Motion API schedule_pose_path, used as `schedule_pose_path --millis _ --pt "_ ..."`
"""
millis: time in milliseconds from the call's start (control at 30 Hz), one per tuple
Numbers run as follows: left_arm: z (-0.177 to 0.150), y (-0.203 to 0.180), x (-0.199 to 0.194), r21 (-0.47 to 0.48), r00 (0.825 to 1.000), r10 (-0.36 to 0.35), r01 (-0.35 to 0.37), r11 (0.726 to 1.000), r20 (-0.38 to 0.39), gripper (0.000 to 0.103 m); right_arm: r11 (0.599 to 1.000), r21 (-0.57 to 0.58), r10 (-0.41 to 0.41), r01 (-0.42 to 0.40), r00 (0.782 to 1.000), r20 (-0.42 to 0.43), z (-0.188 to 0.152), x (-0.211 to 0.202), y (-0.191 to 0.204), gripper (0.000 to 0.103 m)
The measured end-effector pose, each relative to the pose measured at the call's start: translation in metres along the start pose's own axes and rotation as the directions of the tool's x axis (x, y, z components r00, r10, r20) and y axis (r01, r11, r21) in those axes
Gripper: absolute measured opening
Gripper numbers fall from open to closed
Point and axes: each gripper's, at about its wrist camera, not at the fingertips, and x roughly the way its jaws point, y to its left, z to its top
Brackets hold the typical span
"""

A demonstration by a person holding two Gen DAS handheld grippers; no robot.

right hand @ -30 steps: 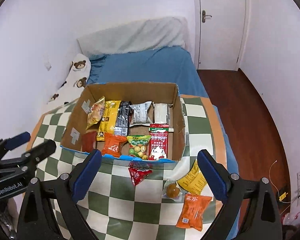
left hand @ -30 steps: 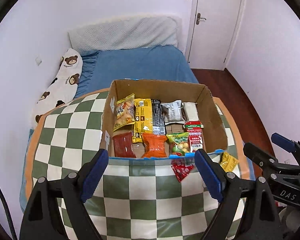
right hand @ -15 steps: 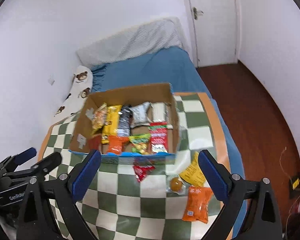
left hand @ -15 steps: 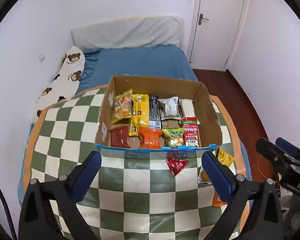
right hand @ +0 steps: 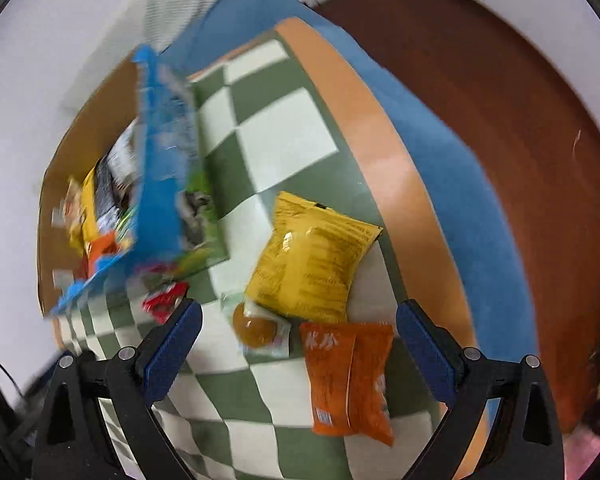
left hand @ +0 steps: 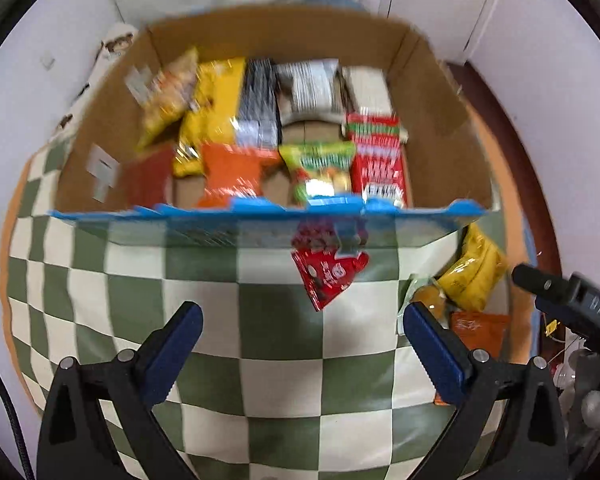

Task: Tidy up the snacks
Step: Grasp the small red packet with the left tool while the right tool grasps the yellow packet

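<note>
One open brown cardboard box (left hand: 432, 92) with a blue front rim sits on a green-and-cream checkered cloth (left hand: 260, 340) spread over a bench. Inside the box, through motion blur, about nine snack packets lie in two rows: yellow, black, silver and white ones at the back, dark red, orange, green and red ones at the front.

Four snacks lie loose on the cloth outside the box. One small red foil packet (left hand: 327, 276) rests just in front of the box's front wall. To its right, seen from the right wrist camera, are one yellow crinkled packet (right hand: 312, 258), one small round orange snack in clear wrap (right hand: 256, 330), and one orange packet (right hand: 350, 376), all close together near the cloth's orange border.

The left tool (left hand: 298, 342) points steeply down above the cloth, fingers spread wide, nothing between them. The right tool (right hand: 298, 340) also tilts steeply down, spread wide, above the orange packet and the round snack, pinching nothing.
</note>
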Motion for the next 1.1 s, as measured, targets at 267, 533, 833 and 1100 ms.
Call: schedule_pose_path --millis 267,533,833,1100 --pt "0.019 -0.019 0.061 0.037 0.997 0.039 -0.037 0.999 -0.072 0.102 1.0 -0.001 -0.019 0.019 1.0 -0.017 0.018 0.043 0.003 0.099" --pt "0.019 -0.035 0.094 0.098 0.99 0.059 -0.046 0.994 -0.132 0.045 0.999 -0.011 -0.046 0.046 0.998 -0.033 0.025 0.07 0.003 0.073" --pt "-0.024 0.005 0.078 0.059 0.987 0.004 0.005 0.998 -0.158 0.041 0.993 -0.114 -0.041 0.038 0.999 -0.025 0.009 0.051 0.021 0.057" --pt "-0.08 0.062 0.064 -0.02 0.971 -0.065 0.062 0.998 -0.23 0.041 0.966 -0.254 0.021 -0.044 0.995 -0.095 -0.042 0.02 0.051 0.055"
